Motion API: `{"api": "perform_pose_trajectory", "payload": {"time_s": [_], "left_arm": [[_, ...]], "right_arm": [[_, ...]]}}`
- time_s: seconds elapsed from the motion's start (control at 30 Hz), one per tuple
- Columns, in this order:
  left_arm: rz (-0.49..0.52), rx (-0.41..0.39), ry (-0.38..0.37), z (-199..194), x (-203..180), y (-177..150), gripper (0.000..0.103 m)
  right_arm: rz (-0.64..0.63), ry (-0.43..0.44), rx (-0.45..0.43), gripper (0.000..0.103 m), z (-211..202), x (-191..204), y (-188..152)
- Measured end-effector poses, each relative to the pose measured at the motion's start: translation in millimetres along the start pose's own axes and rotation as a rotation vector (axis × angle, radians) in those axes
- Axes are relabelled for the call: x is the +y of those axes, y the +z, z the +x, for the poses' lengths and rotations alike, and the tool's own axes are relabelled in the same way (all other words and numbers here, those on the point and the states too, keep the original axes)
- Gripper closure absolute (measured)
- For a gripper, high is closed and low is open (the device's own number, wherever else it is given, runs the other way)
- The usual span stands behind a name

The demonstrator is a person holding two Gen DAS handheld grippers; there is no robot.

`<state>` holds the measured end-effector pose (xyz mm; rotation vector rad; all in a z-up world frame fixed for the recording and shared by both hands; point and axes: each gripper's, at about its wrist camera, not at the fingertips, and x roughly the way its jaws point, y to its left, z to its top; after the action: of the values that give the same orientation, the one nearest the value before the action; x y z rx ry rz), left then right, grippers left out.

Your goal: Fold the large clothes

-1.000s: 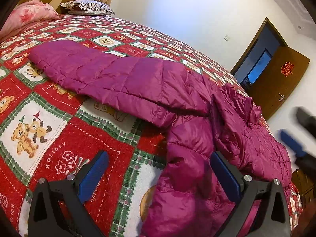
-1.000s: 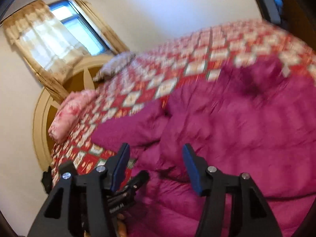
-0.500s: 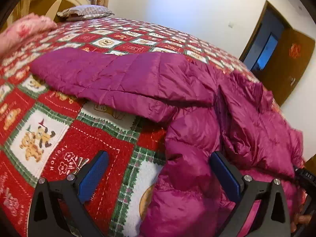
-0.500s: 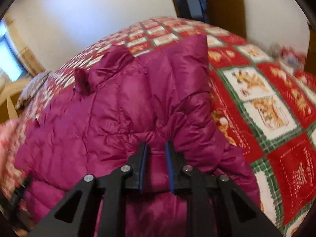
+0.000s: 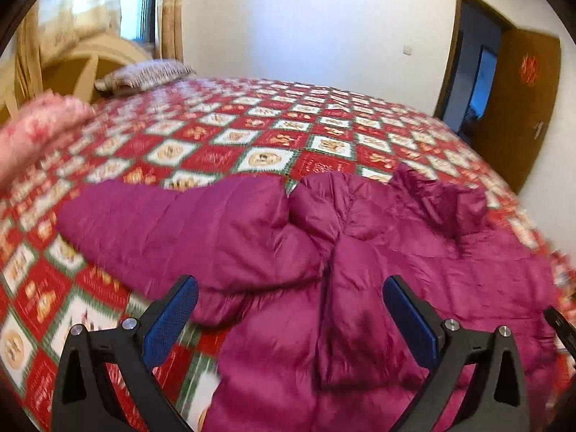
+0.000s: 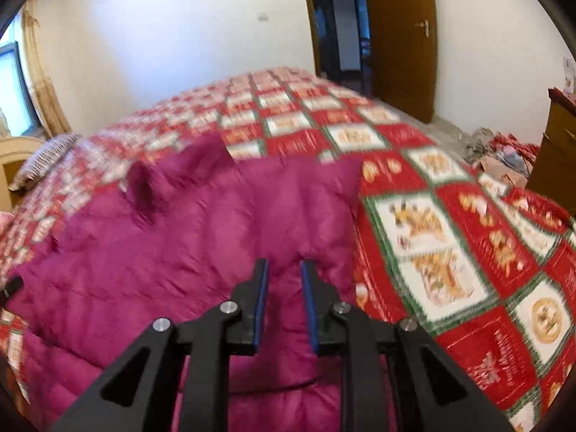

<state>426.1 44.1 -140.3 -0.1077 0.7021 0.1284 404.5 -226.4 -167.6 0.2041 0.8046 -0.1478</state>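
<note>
A magenta puffer jacket (image 5: 360, 252) lies spread on the bed, one sleeve stretched to the left and the collar bunched at the far right. My left gripper (image 5: 289, 309) is open and empty, hovering over the jacket's near edge by the sleeve. In the right wrist view the jacket (image 6: 162, 252) fills the left and middle. My right gripper (image 6: 284, 295) is nearly shut, its jaws pinching a fold of the jacket near its right edge.
The bed carries a red, white and green patchwork quilt (image 5: 252, 126) (image 6: 468, 252). A pink pillow (image 5: 32, 126) and a striped pillow (image 5: 144, 73) lie at the headboard. A wooden door (image 6: 399, 36) stands open beyond. A cabinet (image 6: 558, 144) and clutter stand on the floor at the right.
My right gripper swung from the sleeve side to the jacket's right edge and closed on the fabric. My left gripper stayed open and shifted right and up over the jacket.
</note>
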Motion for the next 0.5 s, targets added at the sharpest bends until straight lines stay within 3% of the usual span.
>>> {"api": "perform_pose_trajectory", "payload": {"time_s": [0.07, 0.13, 0.2, 0.33, 0.5], "left_arm": [[0.05, 0.033, 0.08, 19, -8, -6, 0.001], [0.073, 0.085, 0.11, 38, -9, -24, 0.001], [0.051, 0.154, 0.086, 51, -4, -28, 0.001], [-0.006, 0.174, 0.046, 55, 7, -27, 0.001], [-0.052, 0.175, -0.003, 52, 18, -22, 0.001]], "right_arm": [[0.007, 0.009, 0.04, 0.081, 14, -6, -15], [0.027, 0.034, 0.029, 0.077, 10, -11, -17], [0.018, 0.057, 0.033, 0.068, 12, -10, -18], [-0.019, 0.074, 0.024, 0.05, 12, -3, -20], [-0.052, 0.042, 0.01, 0.048, 10, 5, -23]]}}
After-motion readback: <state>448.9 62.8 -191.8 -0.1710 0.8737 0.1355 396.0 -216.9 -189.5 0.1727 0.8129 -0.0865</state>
